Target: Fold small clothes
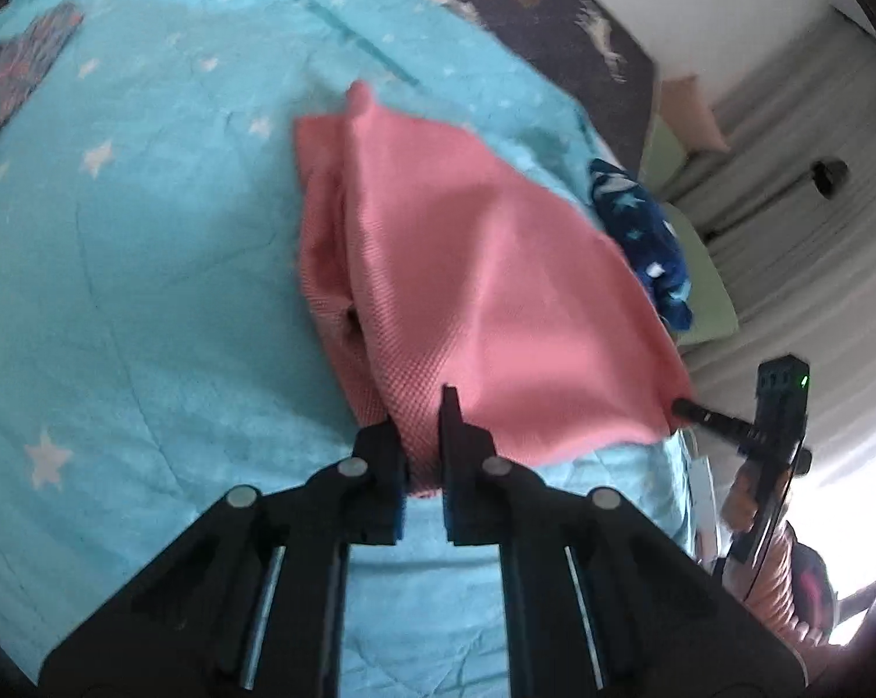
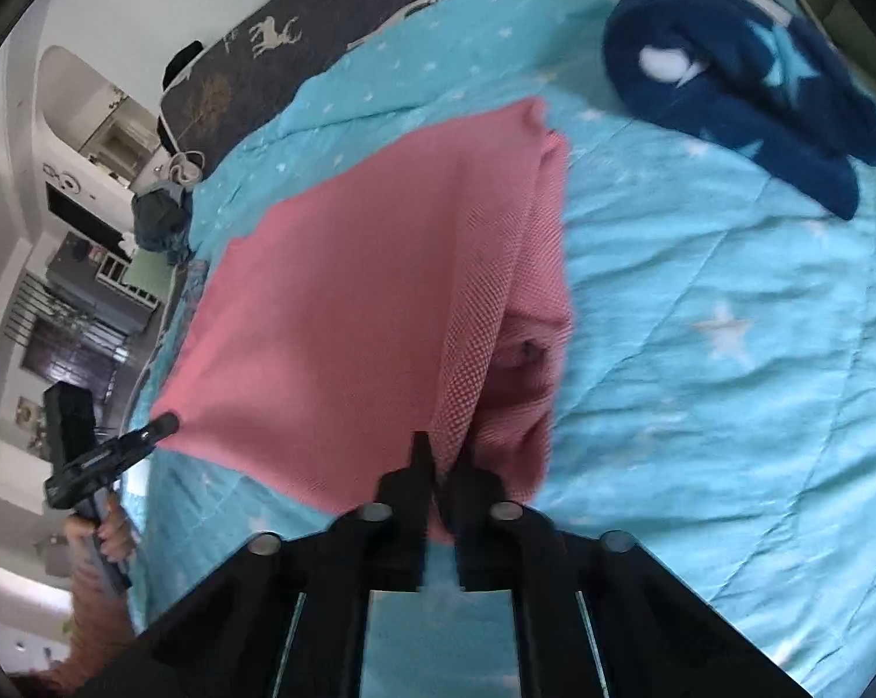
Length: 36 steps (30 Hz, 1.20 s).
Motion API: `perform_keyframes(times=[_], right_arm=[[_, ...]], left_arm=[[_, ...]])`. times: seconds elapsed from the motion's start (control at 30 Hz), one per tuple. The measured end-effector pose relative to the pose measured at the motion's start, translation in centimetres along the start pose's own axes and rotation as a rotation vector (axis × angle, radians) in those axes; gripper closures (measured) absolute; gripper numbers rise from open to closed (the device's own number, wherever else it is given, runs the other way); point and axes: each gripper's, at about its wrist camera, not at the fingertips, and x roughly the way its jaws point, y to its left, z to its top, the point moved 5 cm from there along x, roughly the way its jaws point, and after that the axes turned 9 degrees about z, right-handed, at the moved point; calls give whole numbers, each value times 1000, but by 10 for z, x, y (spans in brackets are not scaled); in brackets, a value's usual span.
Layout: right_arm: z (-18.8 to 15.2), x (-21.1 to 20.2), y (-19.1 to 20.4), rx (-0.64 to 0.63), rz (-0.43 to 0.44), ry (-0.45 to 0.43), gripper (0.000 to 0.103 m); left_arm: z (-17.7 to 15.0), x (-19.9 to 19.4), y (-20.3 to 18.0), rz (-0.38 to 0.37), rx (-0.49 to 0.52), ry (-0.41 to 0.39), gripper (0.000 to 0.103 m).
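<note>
Pink garment (image 1: 467, 267) between both tongs.

Pink waffle-textured cloth (image 1: 467, 267), turquoise white-starred bedspread (image 1: 147, 232), navy garment (image 2: 740, 75) with pale stars

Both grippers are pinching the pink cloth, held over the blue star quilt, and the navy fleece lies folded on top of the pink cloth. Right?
Not quite. The navy fleece is not on the pink cloth; it lies apart on the quilt, as the right wrist view shows. The left gripper and right gripper do both pinch the cloth.

Left claw (image 1: 420, 413) gripping pink garment (image 1: 467, 267)
</note>
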Motion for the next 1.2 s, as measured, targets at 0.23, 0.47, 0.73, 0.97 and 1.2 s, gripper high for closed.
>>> perform_keyframes(times=[0.23,0.47,0.73,0.97,1.2], right_arm=[[-10,-44,-21,0,63,-29,100],[-29,-39,-30,9,1,15,97],[13,-51,24,-115,-12,-95,95],[8,29,9,-101,-177,69,94],[-8,9,-31,63,-26,16,99]], left_arm=[[-25,-1,24,-10,4,67,94],[-21,-18,18,96,56,57,80],[16,-36,-44,34,135,-85,69],[-5,45,-16,327,241,3,80],[-12,12,-6,272,191,-25,80]])
